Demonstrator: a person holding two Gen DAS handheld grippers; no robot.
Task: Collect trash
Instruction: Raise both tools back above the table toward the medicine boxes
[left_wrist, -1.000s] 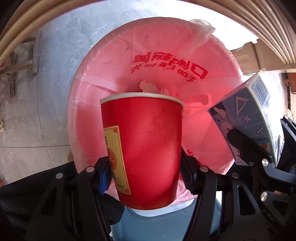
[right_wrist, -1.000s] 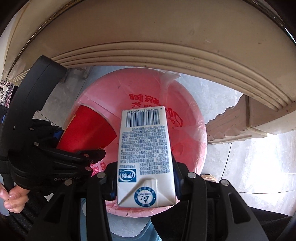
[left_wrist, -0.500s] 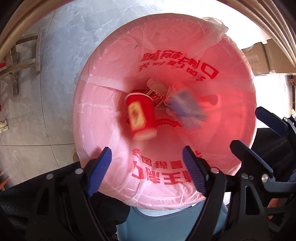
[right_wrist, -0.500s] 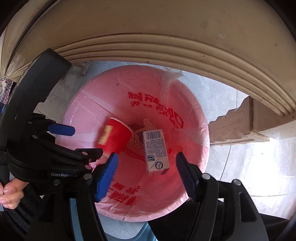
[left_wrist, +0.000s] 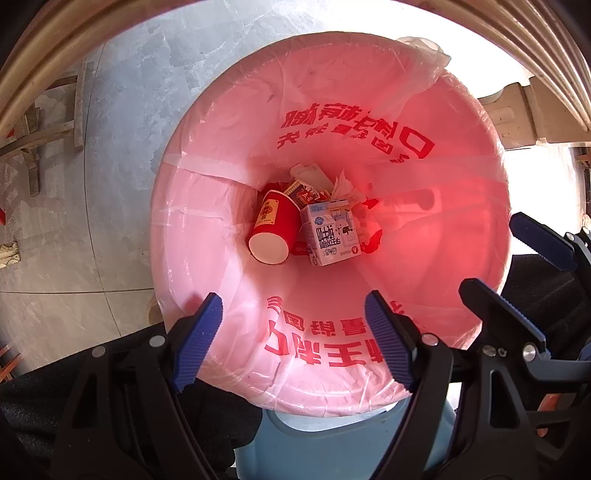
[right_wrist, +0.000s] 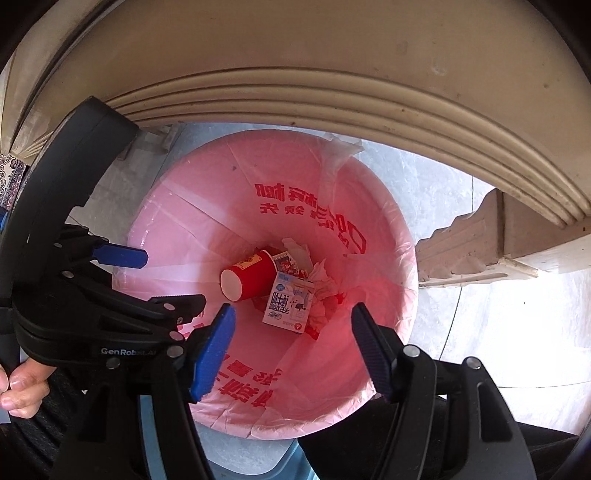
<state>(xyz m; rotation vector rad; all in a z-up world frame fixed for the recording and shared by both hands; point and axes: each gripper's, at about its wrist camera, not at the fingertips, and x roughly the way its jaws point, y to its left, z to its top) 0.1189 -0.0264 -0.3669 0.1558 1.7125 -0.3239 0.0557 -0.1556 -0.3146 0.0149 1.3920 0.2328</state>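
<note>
From my left wrist view, the left tongs (left_wrist: 291, 339) gape wide and empty above the pink-lined bin (left_wrist: 207, 155), so the red cup (left_wrist: 273, 230) lies at the bottom. My right wrist view shows the right tongs (right_wrist: 291, 350) equally spread and empty, the milk carton (right_wrist: 290, 302) lying beside the cup.

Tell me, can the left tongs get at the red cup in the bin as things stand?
Probably yes. The left tongs are open above the bin, nothing covers the red cup, but it lies deep, touching the milk carton.
</note>
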